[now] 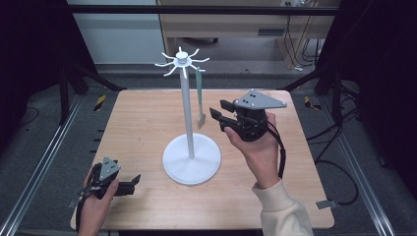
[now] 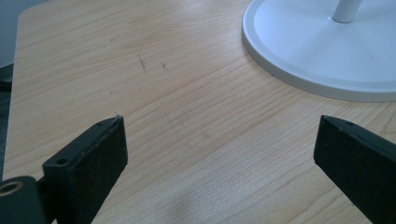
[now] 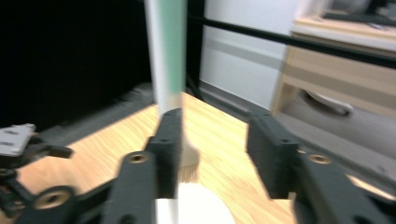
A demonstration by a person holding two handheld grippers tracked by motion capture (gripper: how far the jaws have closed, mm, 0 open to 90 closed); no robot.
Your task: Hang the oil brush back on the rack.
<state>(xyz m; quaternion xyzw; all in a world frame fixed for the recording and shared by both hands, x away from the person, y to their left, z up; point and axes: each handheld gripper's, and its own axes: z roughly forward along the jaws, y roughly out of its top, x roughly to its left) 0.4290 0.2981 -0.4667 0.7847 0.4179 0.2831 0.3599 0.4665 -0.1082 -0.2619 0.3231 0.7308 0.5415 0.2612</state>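
White hook stand [image 1: 191, 147] at the table [image 1: 142, 118] centre; a green-handled brush [image 1: 200, 98] hangs from one of its top hooks, bristles down, just right of the pole. Right gripper [image 1: 220, 114] — raised, palm-held, aimed left at the brush — has jaws parted, the brush beside one of them in the right gripper view [image 3: 187, 158], not pinched. Bare wood lies left and behind the stand. Left gripper [image 1: 134, 183] rests near the front-left edge — jaws spread over bare tabletop, stand base close by [image 2: 322, 51].

wooden table [image 1: 147, 123], white stand [image 1: 191, 158] on it
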